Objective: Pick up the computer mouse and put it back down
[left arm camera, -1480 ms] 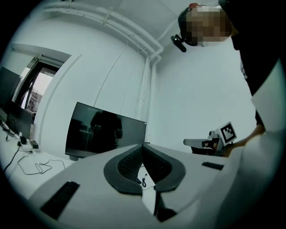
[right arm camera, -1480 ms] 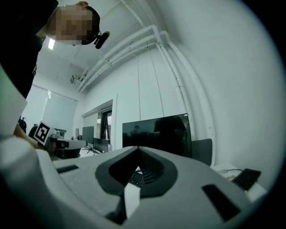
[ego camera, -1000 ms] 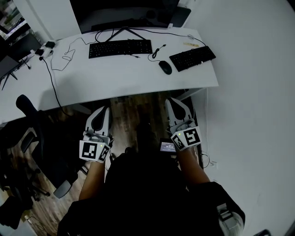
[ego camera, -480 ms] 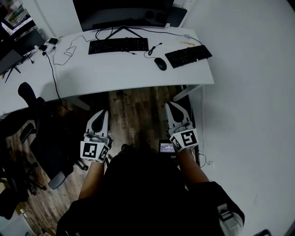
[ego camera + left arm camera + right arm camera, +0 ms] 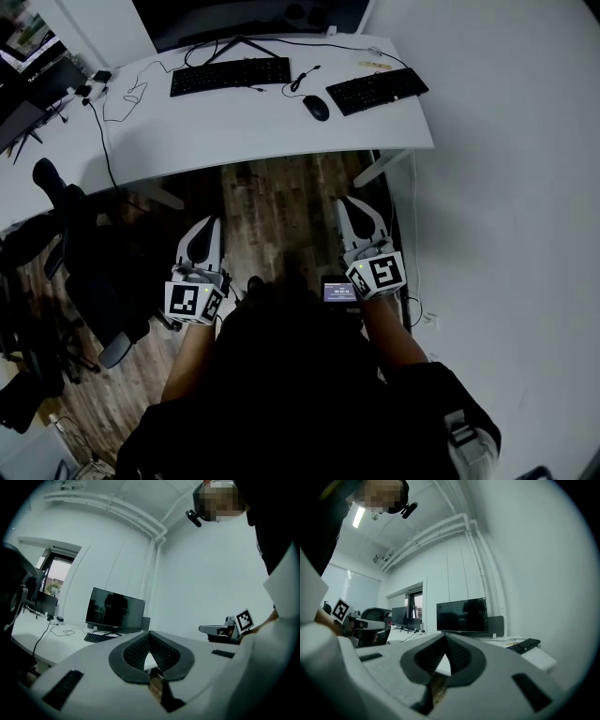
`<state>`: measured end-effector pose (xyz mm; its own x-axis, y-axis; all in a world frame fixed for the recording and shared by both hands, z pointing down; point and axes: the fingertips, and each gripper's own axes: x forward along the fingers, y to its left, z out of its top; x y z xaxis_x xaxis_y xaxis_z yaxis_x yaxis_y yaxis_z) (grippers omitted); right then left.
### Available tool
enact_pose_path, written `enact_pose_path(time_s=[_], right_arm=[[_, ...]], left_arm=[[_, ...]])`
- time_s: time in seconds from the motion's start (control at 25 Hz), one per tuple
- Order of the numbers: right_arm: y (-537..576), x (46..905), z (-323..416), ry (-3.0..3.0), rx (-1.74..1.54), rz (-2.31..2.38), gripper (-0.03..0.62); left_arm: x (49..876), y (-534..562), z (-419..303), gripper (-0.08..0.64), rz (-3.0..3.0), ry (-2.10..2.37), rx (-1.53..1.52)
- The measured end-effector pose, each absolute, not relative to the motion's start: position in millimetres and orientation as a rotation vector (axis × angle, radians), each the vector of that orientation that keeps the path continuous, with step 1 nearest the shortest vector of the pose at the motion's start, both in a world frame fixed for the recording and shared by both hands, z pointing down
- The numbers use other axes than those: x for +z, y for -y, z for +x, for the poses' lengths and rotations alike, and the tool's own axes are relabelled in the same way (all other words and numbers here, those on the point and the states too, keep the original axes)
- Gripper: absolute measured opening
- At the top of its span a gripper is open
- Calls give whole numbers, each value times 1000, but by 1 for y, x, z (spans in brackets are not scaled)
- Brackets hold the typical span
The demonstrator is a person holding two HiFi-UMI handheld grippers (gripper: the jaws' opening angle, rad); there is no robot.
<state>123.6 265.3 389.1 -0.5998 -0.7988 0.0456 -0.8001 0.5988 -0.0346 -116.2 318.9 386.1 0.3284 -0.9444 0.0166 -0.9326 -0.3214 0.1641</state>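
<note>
Held left gripper (image 5: pixel 206 225) and right gripper (image 5: pixel 352 204) shut, empty, well short of oval black computer mouse (image 5: pixel 316 108) on far white desk (image 5: pixel 234 131); matched pre-pickup or post-putdown.

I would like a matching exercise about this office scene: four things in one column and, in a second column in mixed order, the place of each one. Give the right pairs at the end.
Things
1. computer mouse
2. monitor
3. office chair
4. right gripper

Places
A. on the wooden floor, to the left of the person
B. on the desk, between the left keyboard and the right keyboard
C. in the air over the floor, short of the desk
D. at the far edge of the desk

Pairs: 1-B, 2-D, 3-A, 4-C
</note>
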Motion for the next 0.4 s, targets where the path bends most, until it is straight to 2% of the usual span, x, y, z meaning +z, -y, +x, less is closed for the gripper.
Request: enact_pose_path(time_s=[0.4], right_arm=[[-275, 390, 132, 2785, 37, 1370, 2]], left_arm=[[371, -330, -105, -5, 2464, 1741, -155]])
